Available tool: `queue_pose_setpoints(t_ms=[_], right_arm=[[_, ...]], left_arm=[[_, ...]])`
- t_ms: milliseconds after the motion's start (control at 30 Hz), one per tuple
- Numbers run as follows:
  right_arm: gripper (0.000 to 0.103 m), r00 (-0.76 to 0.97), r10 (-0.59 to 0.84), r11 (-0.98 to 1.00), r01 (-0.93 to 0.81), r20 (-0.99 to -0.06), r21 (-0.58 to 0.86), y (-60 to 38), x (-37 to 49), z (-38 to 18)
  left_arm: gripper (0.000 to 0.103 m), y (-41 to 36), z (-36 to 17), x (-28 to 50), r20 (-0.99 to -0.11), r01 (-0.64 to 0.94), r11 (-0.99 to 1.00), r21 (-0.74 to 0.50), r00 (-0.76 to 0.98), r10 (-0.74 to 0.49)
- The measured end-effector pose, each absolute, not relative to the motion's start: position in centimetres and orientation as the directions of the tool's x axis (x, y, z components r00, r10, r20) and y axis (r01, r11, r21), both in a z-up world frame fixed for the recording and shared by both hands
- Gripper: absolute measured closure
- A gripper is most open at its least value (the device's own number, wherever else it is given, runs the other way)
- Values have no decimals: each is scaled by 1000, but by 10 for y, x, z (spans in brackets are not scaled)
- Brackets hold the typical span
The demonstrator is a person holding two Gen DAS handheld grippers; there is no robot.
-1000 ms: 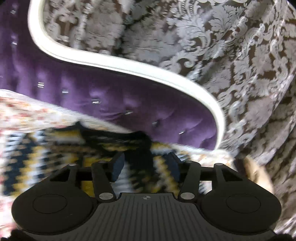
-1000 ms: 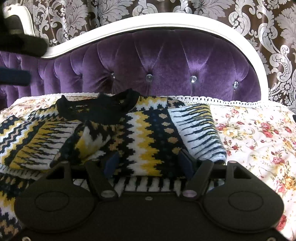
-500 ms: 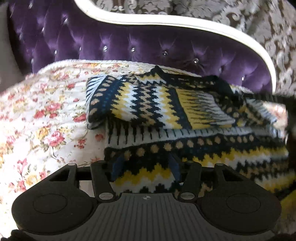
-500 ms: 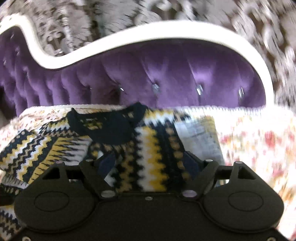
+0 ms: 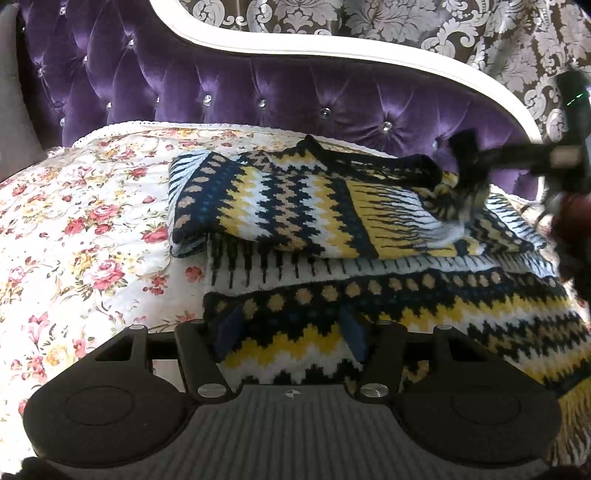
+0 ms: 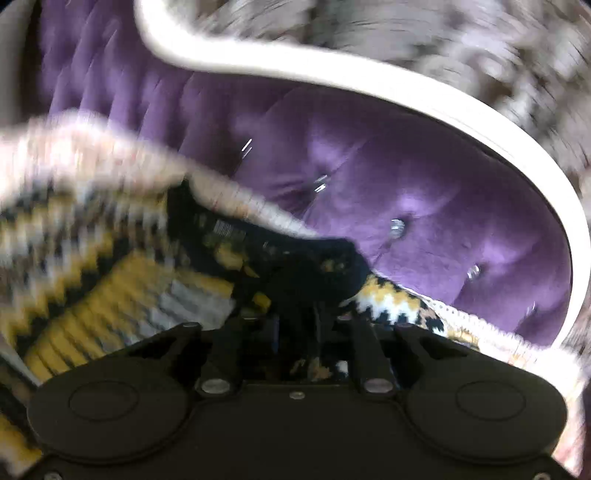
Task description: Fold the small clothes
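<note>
The left gripper (image 5: 291, 332) has its jaws easing apart, set either side of the sweater (image 5: 332, 229) hem at the lower middle of its frame; knit lies between the blue pads (image 5: 229, 328), though I cannot tell whether they press it. The right gripper (image 6: 295, 325) has its jaws closed tight on a bunch of the sweater's dark knit near the black collar (image 6: 314, 266), low in the centre of its blurred view. In the left view that same gripper appears at the upper right, lifting a tuft of the fabric off the pile.

The sweater, zigzag-patterned in yellow, black, white and blue, lies partly folded across the middle and right of the left frame, one sleeve doubled over the body. It rests on a floral bedspread (image 5: 74, 229) filling the left side. Behind it stands a purple tufted headboard (image 5: 258, 85) with a white curved frame (image 5: 332, 51), and patterned damask curtains (image 5: 443, 22) along the top.
</note>
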State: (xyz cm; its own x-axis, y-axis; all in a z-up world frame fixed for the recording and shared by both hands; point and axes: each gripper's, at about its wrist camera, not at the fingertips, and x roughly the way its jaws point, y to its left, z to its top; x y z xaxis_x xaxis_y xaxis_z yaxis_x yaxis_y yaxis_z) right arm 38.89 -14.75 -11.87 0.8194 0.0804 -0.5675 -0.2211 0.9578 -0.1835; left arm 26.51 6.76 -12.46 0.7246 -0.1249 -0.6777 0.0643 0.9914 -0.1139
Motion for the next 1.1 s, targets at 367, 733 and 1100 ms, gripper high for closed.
queue_pose_setpoints(t_ms=[367,733,1100], right_arm=[[92,775,115,981,11,-621,195,-279,396,-132],[91,777,142,977,-9,-614,215,-281,388,-145],[90,802,198,965,-58,-563,257,-289,381,-132]], left_arm=[[47,67,-121,263,-693,82,992,-99,710,-128],[46,81,-99,309,-649,22,999,-42,759,-44],[39,127,-127,320,-679,-164,985,-56,729,83]])
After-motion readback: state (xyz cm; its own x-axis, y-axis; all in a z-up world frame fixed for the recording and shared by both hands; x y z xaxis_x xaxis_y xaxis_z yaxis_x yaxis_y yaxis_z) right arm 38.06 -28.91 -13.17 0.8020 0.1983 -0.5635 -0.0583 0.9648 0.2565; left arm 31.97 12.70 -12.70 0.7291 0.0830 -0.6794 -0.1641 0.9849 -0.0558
